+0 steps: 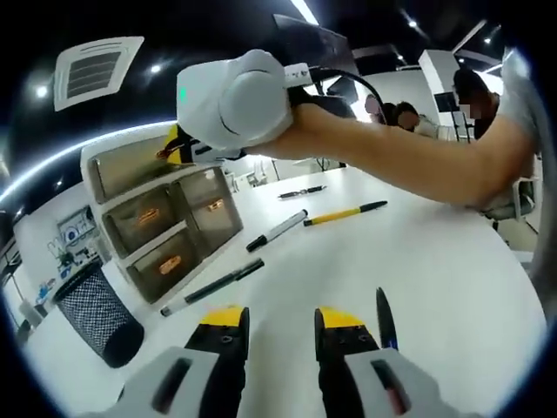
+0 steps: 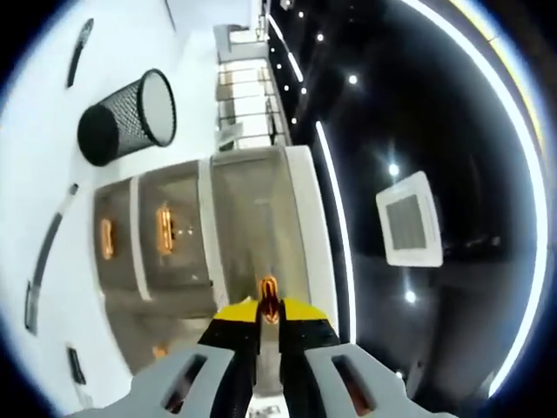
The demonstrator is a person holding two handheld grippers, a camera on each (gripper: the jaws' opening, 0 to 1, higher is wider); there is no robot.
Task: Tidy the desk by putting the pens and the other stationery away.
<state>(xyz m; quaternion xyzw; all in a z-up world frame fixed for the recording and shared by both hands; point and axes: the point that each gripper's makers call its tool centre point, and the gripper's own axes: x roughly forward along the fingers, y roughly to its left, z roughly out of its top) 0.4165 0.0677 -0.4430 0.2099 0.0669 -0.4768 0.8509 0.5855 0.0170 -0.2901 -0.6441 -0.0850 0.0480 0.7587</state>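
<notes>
Left gripper (image 1: 280,324): jaws apart over the white desk (image 1: 435,287). Beyond: black marker (image 1: 211,286), white marker (image 1: 277,230), yellow pen (image 1: 345,212). Farther: right gripper (image 2: 270,318) pinched on the top drawer's orange handle (image 2: 268,290) of the drawer unit (image 1: 161,218); mesh pen cup (image 1: 97,313) beside the unit.

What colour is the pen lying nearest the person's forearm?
Yellow with a black cap, clearest in the left gripper view.

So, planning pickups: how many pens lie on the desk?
5: black marker near drawers, white marker, yellow pen, far dark pen, bluish pen beside the left claw. Others may be hidden.
</notes>
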